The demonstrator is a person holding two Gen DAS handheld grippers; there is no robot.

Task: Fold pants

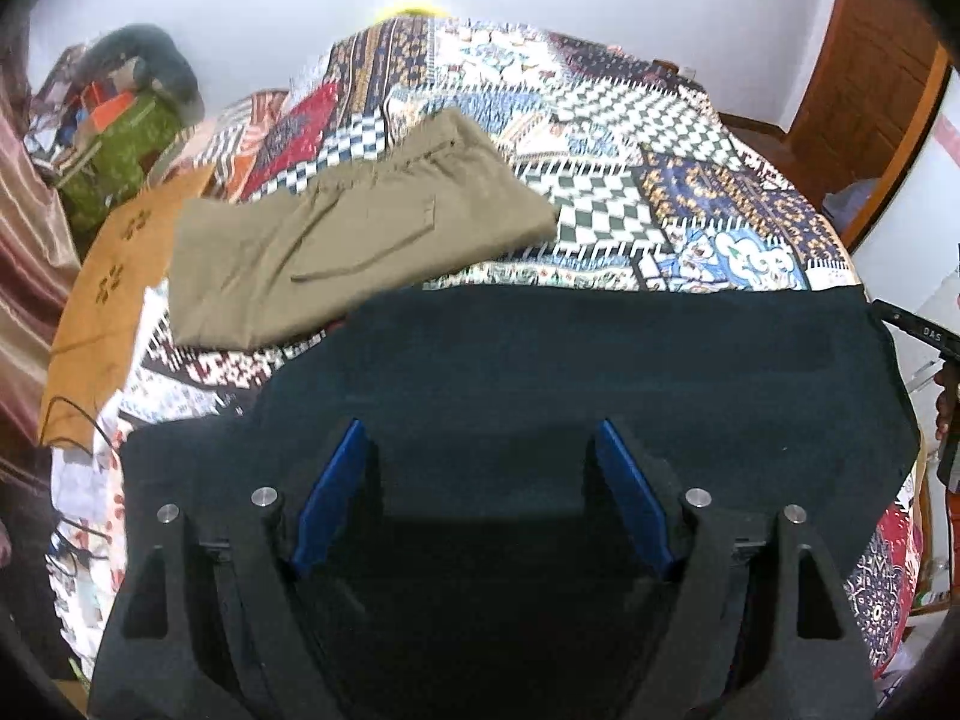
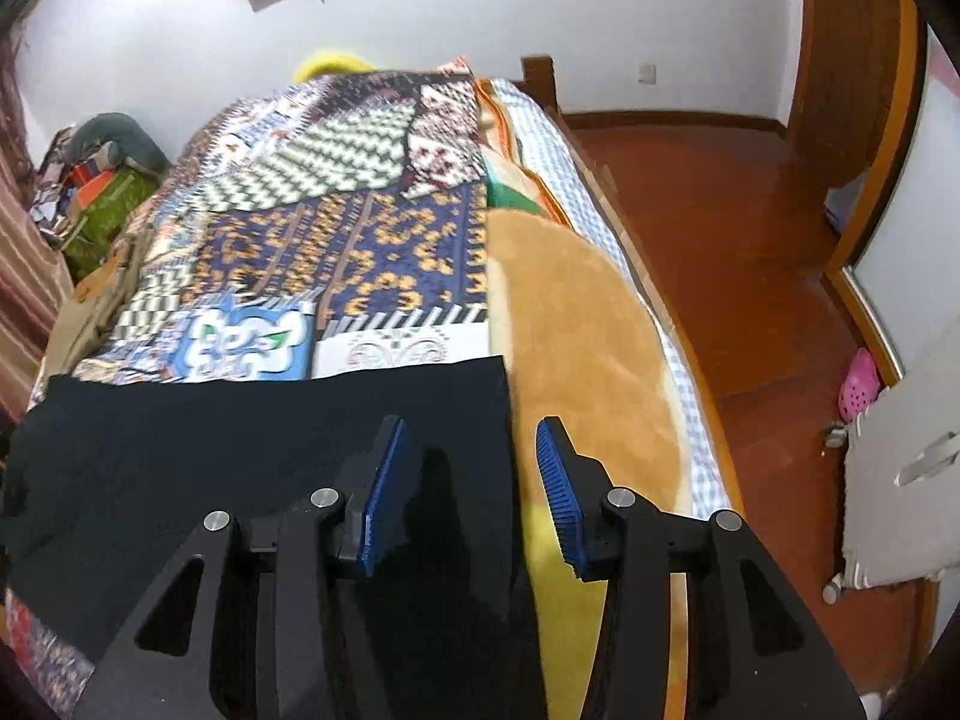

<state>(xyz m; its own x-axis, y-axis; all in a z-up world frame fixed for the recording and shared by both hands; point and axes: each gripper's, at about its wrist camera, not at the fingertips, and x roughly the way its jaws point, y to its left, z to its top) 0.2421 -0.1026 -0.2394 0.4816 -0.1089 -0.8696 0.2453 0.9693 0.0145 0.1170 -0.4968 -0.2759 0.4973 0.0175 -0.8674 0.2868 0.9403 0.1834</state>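
Observation:
Dark, nearly black pants (image 1: 600, 360) lie flat on the near part of a bed with a patchwork cover (image 1: 630, 138). They also show in the right wrist view (image 2: 240, 438). My left gripper (image 1: 480, 480) hovers over the middle of the dark pants, jaws wide open and empty. My right gripper (image 2: 471, 480) is open and empty above the pants' right edge, where an orange blanket (image 2: 576, 330) begins. Folded khaki pants (image 1: 336, 228) lie farther back on the left.
An orange cloth (image 1: 114, 282) lies at the bed's left edge, by a pile of bags (image 1: 114, 138). The bed's right side drops to a red-brown floor (image 2: 750, 276) with a pink shoe (image 2: 859, 384). A wooden door (image 1: 864, 60) stands at the right.

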